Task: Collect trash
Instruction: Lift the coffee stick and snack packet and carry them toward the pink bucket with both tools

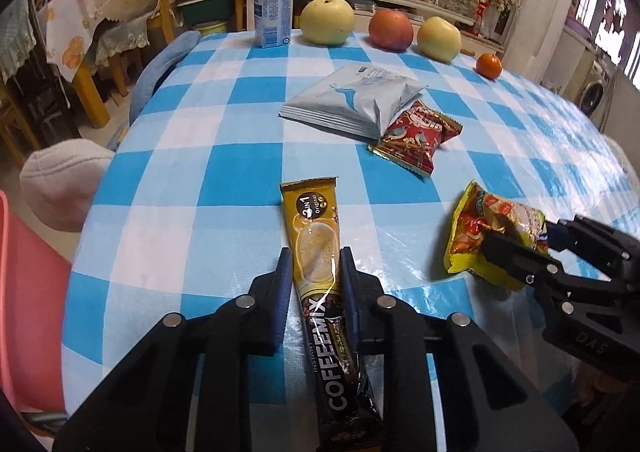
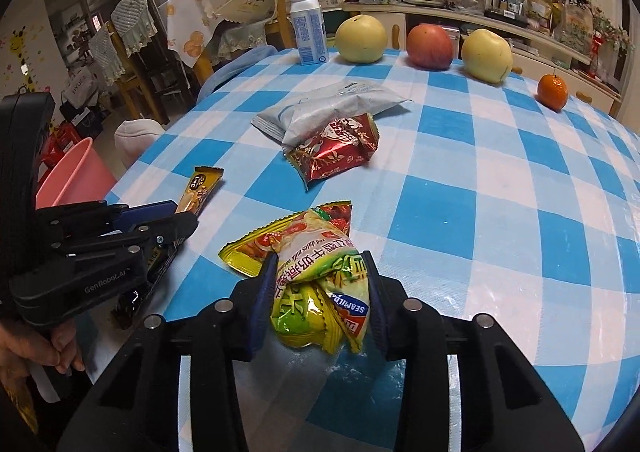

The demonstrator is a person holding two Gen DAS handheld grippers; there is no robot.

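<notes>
**Spotter:** What have you got nearest you?

**Me:** On my left gripper [image 1: 314,258] the fingers are closed in against the sides of the coffee-mix sachet [image 1: 320,252]; it runs lengthwise between them over the checked tablecloth [image 1: 192,220]. On my right gripper [image 2: 322,266] the fingers are pinched onto the yellow-green snack wrapper [image 2: 316,272], which is crumpled up between the pads. I can't tell whether either piece is lifted off the cloth or resting on it.

**Spotter:** So which step is this?

**Me:** I'd judge it the grasp stage on two pieces at once, with the carry to come. The pink bin [image 2: 72,176] sits off the table's left edge, so I expect the next move is to lift both and swing left, keeping the long sachet from slipping.

**Spotter:** And further out?

**Me:** Mid-table, the red snack packet [image 1: 416,138] lies touching the silver-grey pouch [image 1: 352,100]; both still need collecting. Along the far edge stand a milk bottle [image 1: 273,4], two pale apples, a red apple [image 1: 390,30] and a small orange [image 1: 488,65]. Those look like keepers, not trash.
</notes>
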